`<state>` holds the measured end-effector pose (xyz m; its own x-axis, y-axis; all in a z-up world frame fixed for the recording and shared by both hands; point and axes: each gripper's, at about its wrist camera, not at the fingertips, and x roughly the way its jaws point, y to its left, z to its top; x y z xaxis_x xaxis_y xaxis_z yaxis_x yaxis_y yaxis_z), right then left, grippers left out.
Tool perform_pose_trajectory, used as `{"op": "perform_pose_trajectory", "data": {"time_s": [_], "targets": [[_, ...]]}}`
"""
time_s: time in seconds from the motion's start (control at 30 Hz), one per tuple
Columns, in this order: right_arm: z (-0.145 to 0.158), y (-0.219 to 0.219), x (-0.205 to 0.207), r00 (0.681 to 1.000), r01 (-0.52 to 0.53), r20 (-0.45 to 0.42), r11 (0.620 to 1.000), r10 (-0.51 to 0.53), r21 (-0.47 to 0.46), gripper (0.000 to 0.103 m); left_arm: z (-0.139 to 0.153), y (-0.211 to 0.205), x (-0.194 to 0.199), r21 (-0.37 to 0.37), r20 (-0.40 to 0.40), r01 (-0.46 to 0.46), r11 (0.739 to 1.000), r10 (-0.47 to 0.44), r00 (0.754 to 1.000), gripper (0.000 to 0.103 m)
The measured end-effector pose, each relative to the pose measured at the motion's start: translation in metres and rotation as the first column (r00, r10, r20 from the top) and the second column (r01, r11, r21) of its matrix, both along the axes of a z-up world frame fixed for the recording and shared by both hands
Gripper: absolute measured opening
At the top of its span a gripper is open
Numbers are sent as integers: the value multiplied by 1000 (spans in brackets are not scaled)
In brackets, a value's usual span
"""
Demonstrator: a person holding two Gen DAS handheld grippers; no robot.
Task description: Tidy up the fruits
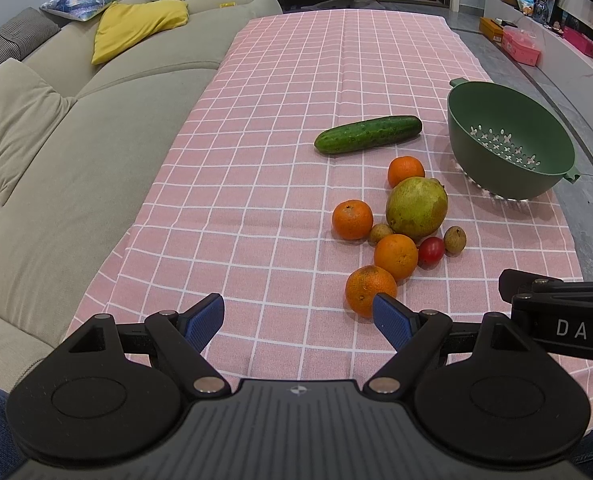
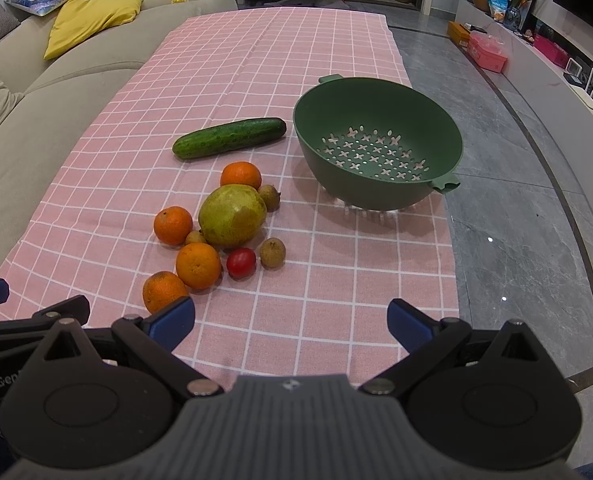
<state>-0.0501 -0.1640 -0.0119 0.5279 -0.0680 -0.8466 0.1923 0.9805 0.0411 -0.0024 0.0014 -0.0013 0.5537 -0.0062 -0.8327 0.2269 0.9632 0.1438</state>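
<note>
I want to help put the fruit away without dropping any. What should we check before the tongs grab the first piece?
1. Left tongs open and holding nothing: ok.
2. Right tongs open and holding nothing: ok.
3. Green colander upright with nothing in it: ok.
4. Nearest orange has free space on its near side for the fingers: ok.
5. Big green fruit free to lift alone: not ok, small brown fruits and oranges crowd against it.
6. Whether the cucumber counts as fruit to sort: cannot tell.
</note>
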Motion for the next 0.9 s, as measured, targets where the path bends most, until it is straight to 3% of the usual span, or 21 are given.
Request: {"op": "perform_pose_trajectory", "data": {"time_s": [0.47,0.63,0.9], "targets": [[-3,1,0,1000,-3,-8,1000,3,-6,98,-8,0,-4,-14,-13,5,1000,-6,1000,98],[-3,-9,2,1000,19,-8,1000,-19,13,98,-8,9,2,-97,-28,72,993,-75,997,98],[1,-48,5,992,110,44,985,-117,131,98,-18,25,5,-191,-15,137,972,-142,990,97]]}}
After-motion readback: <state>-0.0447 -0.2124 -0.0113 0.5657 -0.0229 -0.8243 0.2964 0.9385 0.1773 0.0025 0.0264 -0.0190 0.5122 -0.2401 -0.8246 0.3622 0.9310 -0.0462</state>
